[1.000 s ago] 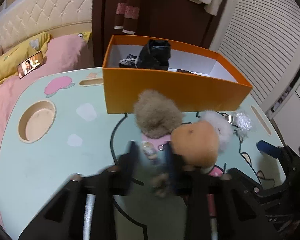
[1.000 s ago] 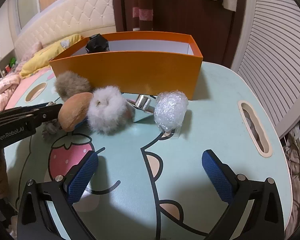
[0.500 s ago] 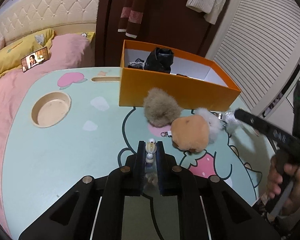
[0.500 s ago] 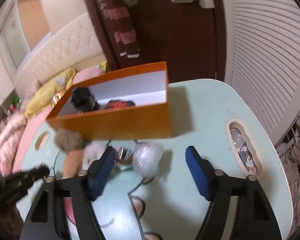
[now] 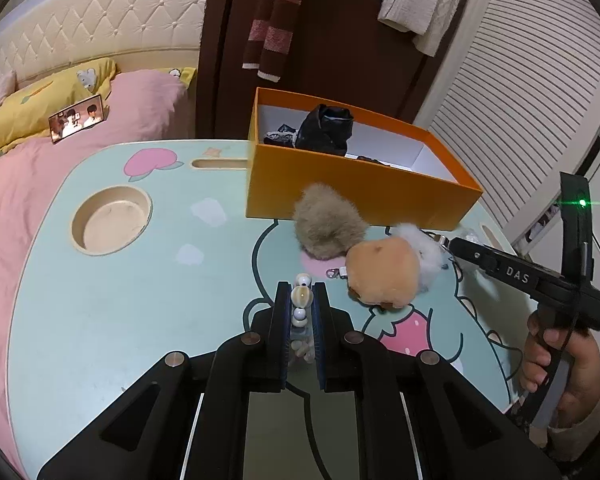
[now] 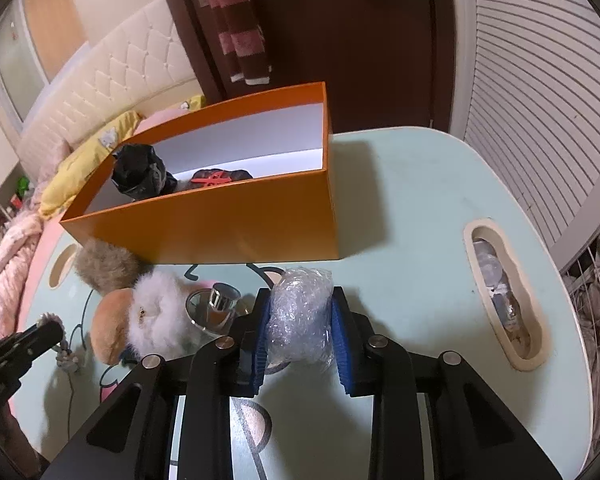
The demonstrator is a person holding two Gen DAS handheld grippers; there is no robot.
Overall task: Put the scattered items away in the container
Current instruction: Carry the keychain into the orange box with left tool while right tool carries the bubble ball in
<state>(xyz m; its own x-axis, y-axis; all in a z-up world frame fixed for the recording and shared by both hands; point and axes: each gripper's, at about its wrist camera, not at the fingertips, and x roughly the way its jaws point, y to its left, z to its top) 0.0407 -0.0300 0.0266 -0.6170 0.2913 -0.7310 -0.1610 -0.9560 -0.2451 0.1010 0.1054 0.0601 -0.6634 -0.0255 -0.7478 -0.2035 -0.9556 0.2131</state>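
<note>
Setting: a pale mint table printed with cartoon shapes stands beside a bed with pink bedding.
Container: an orange box with a white inside sits on the far part of the table, in front of a dark wooden door.
Inside the container: a crumpled black bag lies toward one end, and a dark item with red markings lies beside it on the box floor.
Left gripper: the left gripper has its jaws drawn narrow, clamped on a string of pale beads; the beads stand up between the blue pads, and a tasselled end hangs below them.
Right gripper: the right gripper is squeezing a ball of clear crinkled plastic wrap between its blue pads, just in front of the box's near wall.
Right hand: seen from the left wrist view, a hand holds the black handle of the right tool at the table's right edge.
Loose items: a grey-brown fur pompom rests against the box's near wall; a tan plush ball lies just beside it, touching a white fur pompom.
Metal item: a shiny metal piece sits on the table between the white pompom and the right gripper.
Table features: a round cup recess is set in the left side, and an oval slot in the right side.
</note>
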